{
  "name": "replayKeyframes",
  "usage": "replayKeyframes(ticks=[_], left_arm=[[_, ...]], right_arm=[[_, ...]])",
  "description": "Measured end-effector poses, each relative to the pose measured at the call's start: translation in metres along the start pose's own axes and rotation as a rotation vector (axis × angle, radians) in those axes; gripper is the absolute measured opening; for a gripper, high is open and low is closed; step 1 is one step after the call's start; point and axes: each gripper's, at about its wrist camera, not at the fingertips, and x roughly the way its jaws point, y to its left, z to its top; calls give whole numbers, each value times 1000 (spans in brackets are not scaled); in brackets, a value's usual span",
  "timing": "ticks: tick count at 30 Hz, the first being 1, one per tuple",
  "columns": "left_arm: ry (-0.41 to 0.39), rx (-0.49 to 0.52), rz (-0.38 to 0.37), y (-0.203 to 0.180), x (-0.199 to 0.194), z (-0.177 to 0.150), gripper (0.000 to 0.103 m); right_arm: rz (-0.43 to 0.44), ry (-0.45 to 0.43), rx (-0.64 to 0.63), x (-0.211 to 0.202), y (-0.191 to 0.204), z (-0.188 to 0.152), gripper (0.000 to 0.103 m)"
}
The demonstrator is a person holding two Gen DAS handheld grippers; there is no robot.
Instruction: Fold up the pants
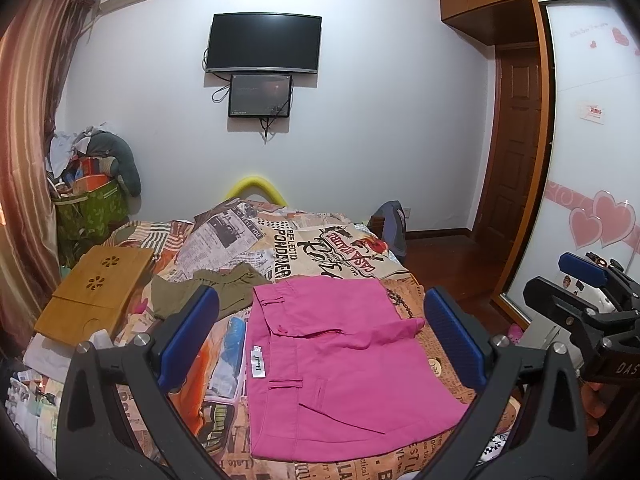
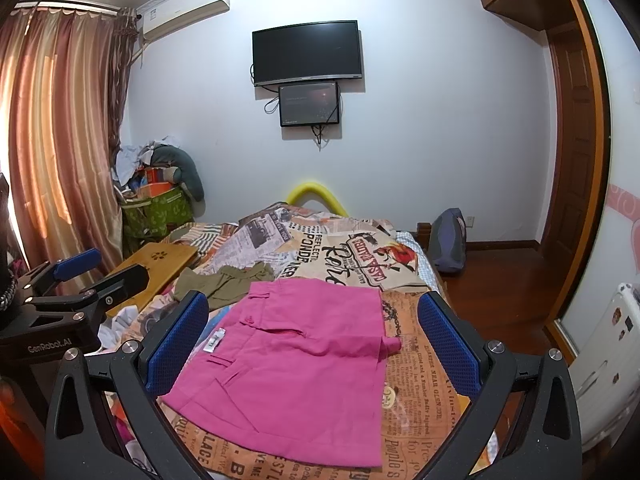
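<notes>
On the bed [image 1: 224, 460], left wrist view: your pink pants [image 1: 340, 364] lie flat on the newsprint-pattern cover, near the right edge, waistband with the white label on the left. They already look doubled over once — one layer's edge runs across the middle, with a small corner poking out right. Left gripper [image 1: 320, 340] is spread wide, holding nothing, hovering above the cloth, not touching. Right gripper [image 1: 576, 280] is off the bed's right edge, also clear of the pants; from here I can't tell its jaw state.

Over the same bed, right wrist view: right gripper [image 2: 316, 344] is released, blue pads wide apart, empty. Pants [image 2: 296, 368] sit square, mostly smooth. Olive shorts [image 2: 224, 284] lie just beyond them, untouched.

My read: first fold done; one more fold may remain, or you're finished.
</notes>
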Motion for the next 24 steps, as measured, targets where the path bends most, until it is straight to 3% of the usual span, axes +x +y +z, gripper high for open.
replayKeyframes(ticks=[24], left_arm=[[-5, 3, -5, 3, 0, -3, 103]], right_arm=[[0, -7, 6, -1, -1, 3, 103]])
